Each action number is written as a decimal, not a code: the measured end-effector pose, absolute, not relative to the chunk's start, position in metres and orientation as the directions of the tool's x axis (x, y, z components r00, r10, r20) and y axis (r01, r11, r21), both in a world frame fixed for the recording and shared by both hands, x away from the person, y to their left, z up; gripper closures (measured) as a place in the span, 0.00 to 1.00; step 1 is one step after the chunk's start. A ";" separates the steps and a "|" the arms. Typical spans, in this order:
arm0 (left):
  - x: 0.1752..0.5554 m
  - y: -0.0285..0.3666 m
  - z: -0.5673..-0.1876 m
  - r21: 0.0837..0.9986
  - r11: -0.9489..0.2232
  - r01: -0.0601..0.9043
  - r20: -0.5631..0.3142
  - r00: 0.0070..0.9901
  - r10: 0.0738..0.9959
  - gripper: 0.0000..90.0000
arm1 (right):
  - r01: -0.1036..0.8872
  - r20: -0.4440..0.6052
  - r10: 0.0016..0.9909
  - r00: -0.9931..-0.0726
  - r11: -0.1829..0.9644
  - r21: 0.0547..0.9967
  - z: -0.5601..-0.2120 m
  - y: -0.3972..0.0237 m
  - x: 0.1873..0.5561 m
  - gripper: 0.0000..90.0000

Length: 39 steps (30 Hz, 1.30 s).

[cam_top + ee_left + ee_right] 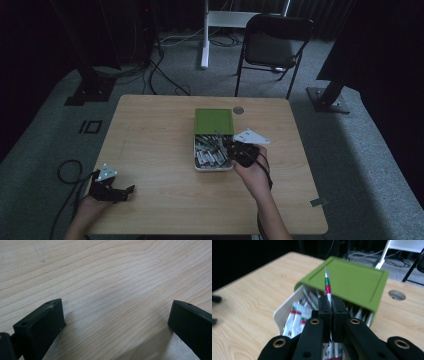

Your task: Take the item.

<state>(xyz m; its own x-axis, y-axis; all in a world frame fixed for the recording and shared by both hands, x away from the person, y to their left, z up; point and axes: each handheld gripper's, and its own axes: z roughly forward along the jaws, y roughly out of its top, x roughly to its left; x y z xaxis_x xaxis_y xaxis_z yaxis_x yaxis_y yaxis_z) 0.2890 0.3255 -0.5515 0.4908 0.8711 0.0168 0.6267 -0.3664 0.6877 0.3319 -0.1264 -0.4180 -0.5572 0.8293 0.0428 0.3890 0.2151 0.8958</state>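
Clearly the work in hand is pulling 1 sachet out of the white rectangular box of sachets (213, 156), which sits near the middle of the light wooden table (160, 150). Its flat green lid (214, 121) is slid toward the far end of the box, half off, likely so the near half stays open for reaching in while the lid stays with the box. The right gripper (231, 145) is at the box's right rim, over the open half; in the right gripper view the right gripper (331, 305) has its jaws pressed together on a thin red, green and white paper sachet (327, 285), pinched low so most of the sachet stands upright above the jaws, in front of the lid. Holding it edge-on like this probably keeps the flimsy packet from folding. More sachets (297, 315) of the same kind lie packed lengthwise in the box below. The left gripper (114, 191) rests well to the left of the box, near the table's near-left edge; the left gripper view shows its 2 black jaws spread wide over bare wood with nothing between them, so it looks parked out of the way, not needed for this pick.
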 end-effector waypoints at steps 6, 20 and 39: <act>0.289 0.326 -0.551 0.687 -0.367 0.627 0.017 0.491 0.871 0.02 | 0.367 0.049 0.861 -0.507 0.165 0.916 -0.400 -0.150 0.335 0.99; 0.289 0.325 -0.551 0.688 -0.365 0.628 0.015 0.490 0.872 0.02 | 0.444 0.098 0.910 -0.402 0.100 0.890 -0.432 -0.189 0.354 0.99; 0.289 0.326 -0.551 0.686 -0.368 0.628 0.017 0.492 0.870 0.02 | 0.574 0.228 0.906 -0.357 0.021 0.819 -0.510 -0.191 0.374 0.99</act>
<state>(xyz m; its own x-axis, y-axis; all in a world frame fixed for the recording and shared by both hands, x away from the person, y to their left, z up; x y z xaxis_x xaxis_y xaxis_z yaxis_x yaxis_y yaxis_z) 0.2890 0.3257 -0.5513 0.4919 0.8705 0.0174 0.6277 -0.3684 0.6858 0.3741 -0.1908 -0.5103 -0.3569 0.9060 0.2275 0.5740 0.0206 0.8186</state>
